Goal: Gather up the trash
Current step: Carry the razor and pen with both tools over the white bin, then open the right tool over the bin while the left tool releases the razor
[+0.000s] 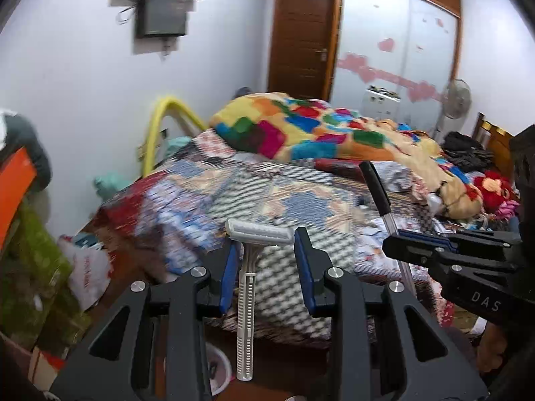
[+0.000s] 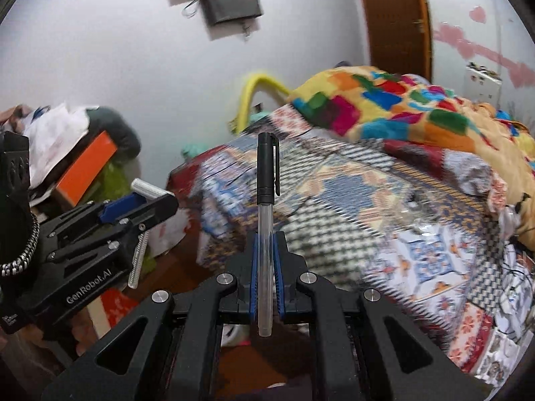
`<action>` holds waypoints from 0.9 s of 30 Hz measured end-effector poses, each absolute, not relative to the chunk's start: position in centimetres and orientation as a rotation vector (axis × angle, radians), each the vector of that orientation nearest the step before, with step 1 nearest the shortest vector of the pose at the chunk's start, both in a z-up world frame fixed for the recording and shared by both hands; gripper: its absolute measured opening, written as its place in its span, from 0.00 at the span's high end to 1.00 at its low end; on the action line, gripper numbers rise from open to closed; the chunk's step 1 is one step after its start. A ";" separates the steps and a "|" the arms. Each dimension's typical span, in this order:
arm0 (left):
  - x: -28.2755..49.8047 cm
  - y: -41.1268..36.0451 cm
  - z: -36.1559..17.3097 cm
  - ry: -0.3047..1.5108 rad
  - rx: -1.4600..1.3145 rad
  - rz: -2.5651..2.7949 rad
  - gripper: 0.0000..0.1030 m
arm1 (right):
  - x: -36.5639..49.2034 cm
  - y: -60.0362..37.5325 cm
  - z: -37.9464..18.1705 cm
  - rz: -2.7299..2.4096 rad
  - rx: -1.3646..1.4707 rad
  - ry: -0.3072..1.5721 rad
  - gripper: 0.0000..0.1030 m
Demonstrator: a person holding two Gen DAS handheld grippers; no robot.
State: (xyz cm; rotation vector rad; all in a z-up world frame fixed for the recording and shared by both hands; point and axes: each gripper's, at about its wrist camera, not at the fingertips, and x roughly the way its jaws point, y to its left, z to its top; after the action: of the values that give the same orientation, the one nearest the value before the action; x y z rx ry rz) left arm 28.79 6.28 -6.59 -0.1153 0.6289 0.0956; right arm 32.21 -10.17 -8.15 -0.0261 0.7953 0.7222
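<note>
Carrying both finds above the bed (image 1: pixel 207 200), the left gripper (image 1: pixel 267 250) clamps a disposable razor (image 1: pixel 247 287) and the right gripper (image 2: pixel 265 267) pinches a capped pen (image 2: pixel 265 200) — picking looks done, binning remains, no bin visible.

From the left wrist view, the bed (image 1: pixel 267 193) fills the centre, with a blanket (image 1: pixel 317 127) heaped on it toward 1 o'clock. A door (image 1: pixel 301 40) stands behind the bed at 12, a wardrobe (image 1: pixel 398 43) just right of it, and a fan (image 1: pixel 456 100) at 2. A screen (image 1: pixel 162 13) hangs on the wall at 11. A razor (image 1: pixel 249 267) stands between the left gripper (image 1: pixel 267 250) jaws at 6; the right gripper (image 1: pixel 418 244) with a pen (image 1: pixel 378 187) is at 3.
</note>
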 end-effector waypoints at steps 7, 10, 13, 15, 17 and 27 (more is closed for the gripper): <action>24.9 12.3 -9.0 0.671 -0.162 0.217 0.69 | 29.8 -4.0 -10.0 0.819 -0.103 0.847 0.92; 23.8 14.5 -10.7 0.704 -0.191 0.250 0.69 | 28.8 -1.4 -11.3 0.861 -0.142 0.881 0.92; 23.0 16.5 -13.1 0.758 -0.222 0.278 0.69 | 28.1 0.8 -12.5 0.889 -0.183 0.917 0.92; 22.8 17.2 -14.5 0.789 -0.235 0.290 0.69 | 27.6 2.3 -13.8 0.913 -0.213 0.954 0.92; 22.4 18.1 -16.4 0.827 -0.256 0.302 0.69 | 27.1 3.7 -15.0 0.928 -0.245 0.985 0.92; 21.6 21.2 -25.2 1.015 -0.408 0.325 0.69 | 26.3 8.9 -22.2 0.978 -0.395 1.168 0.92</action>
State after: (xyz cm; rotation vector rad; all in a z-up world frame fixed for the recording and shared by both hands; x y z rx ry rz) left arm 21.57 21.20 -25.22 -0.4078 1.0154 0.3246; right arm 26.27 8.90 -22.19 -0.3954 1.1682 0.9783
